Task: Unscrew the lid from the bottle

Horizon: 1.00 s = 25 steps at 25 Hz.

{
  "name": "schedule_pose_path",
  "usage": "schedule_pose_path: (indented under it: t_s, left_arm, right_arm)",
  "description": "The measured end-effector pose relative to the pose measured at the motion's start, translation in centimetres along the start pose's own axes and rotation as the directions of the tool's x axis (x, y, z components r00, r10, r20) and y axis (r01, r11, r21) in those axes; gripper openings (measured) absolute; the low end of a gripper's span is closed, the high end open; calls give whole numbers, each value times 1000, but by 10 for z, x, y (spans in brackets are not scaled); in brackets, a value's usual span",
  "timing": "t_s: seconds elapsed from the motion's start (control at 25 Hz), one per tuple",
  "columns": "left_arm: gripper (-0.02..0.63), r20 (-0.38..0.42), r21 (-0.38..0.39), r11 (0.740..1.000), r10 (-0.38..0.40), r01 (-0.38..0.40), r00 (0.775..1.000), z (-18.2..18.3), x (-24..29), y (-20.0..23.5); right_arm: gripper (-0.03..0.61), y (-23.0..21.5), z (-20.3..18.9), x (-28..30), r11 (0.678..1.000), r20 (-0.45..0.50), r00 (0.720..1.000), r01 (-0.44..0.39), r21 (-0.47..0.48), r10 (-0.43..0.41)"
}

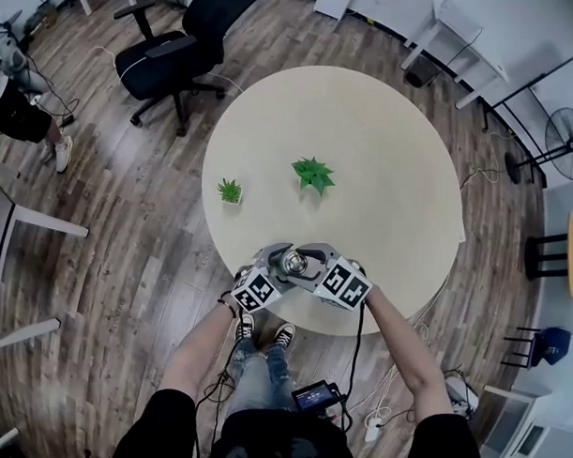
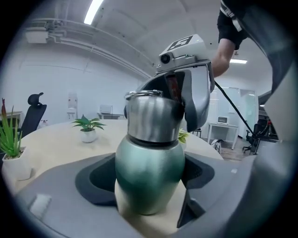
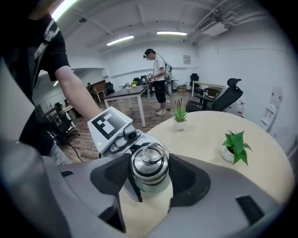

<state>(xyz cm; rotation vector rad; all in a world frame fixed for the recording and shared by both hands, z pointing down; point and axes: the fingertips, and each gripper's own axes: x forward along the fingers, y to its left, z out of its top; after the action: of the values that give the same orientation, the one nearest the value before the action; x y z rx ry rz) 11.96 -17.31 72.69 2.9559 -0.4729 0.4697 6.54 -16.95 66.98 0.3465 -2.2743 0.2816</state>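
Out on the round table [image 1: 410, 181], a small potted plant [image 1: 230, 190] stands toward the left edge, well apart from the work going on at the near edge. There the left gripper [image 1: 278, 262] comes in nearly level, its jaws spread wide and pressed against both sides of the rounded green body of the bottle [image 2: 149, 172], which stands upright on the tabletop just inside the near edge. The steel lid [image 3: 149, 167] is still on the bottle's neck, with a loose metal ring [image 3: 150, 155] lying on its top. A larger leafy plant [image 1: 313, 174] sits near the middle of the table, beyond the bottle. The right gripper [image 1: 309, 264] tilts down from above, its dark pads closed against either side of the lid.
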Motion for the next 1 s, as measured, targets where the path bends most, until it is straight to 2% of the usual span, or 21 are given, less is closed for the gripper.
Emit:
schedule_pose_path:
  t_s: [0.08, 0.16, 0.2, 0.28, 0.36, 0.4, 0.48, 0.56, 0.6, 0.64, 0.68, 0.72, 0.84, 0.88, 0.92, 1.0]
  left_arm:
    - [390, 4, -3, 1000, 16, -16, 1000, 1, 0, 2]
    - [390, 11, -13, 998, 55, -55, 998, 1, 1, 3]
    - [390, 13, -20, 997, 78, -77, 997, 1, 1, 3]
    - [390, 13, -40, 991, 126, -125, 992, 0, 0, 3]
    - [390, 13, -61, 983, 174, -173, 985, -1, 0, 4]
    - [390, 14, -71, 979, 195, -193, 981, -1, 0, 5]
    - [390, 15, -84, 971, 225, -223, 974, 0, -1, 6]
    - [390, 14, -93, 967, 241, -239, 970, -1, -1, 6]
    - [390, 14, -98, 966, 242, -239, 970, -2, 0, 6]
    - [391, 15, -100, 967, 237, -234, 971, -2, 0, 5]
    - [391, 17, -98, 970, 226, -223, 974, -2, 0, 5]
    - [391, 19, -90, 974, 208, -206, 978, -2, 0, 5]
    - [390, 10, -49, 991, 125, -125, 992, -3, 0, 1]
    - [390, 5, -31, 995, 95, -95, 995, -3, 1, 0]
    - [390, 0, -12, 998, 65, -65, 998, -2, 1, -1]
    - [390, -12, 22, 1000, 16, -15, 1000, -1, 2, -3]
  right_arm:
    - [283, -3, 3, 0, 998, 11, 999, 39, 58, -39]
    - [392, -8, 5, -4, 972, 36, 990, 125, 197, -135]
    - [406, -12, 4, -7, 942, 44, 978, 185, 279, -205]
    - [372, -20, 4, -15, 847, 39, 932, 309, 433, -360]
    - [335, -22, 6, -20, 748, 31, 887, 369, 551, -461]
    - [336, -22, 6, -20, 712, 16, 872, 388, 585, -489]
    - [334, -20, -1, -14, 661, -58, 850, 448, 601, -523]
    - [320, -18, -7, -9, 637, -117, 831, 500, 586, -544]
    - [290, -17, -7, -8, 640, -121, 827, 509, 576, -549]
    - [262, -16, -6, -7, 655, -113, 829, 508, 559, -547]
    - [262, -16, -5, -6, 686, -96, 841, 495, 534, -532]
    - [262, -15, -4, -5, 730, -71, 863, 464, 502, -500]
    - [261, -8, -1, -3, 898, 17, 952, 282, 337, -306]
    - [261, -6, -1, -3, 941, 31, 974, 209, 267, -225]
    - [261, -3, -1, -3, 969, 35, 988, 141, 201, -151]
    - [261, 0, 0, -4, 995, 22, 999, 37, 92, -39]
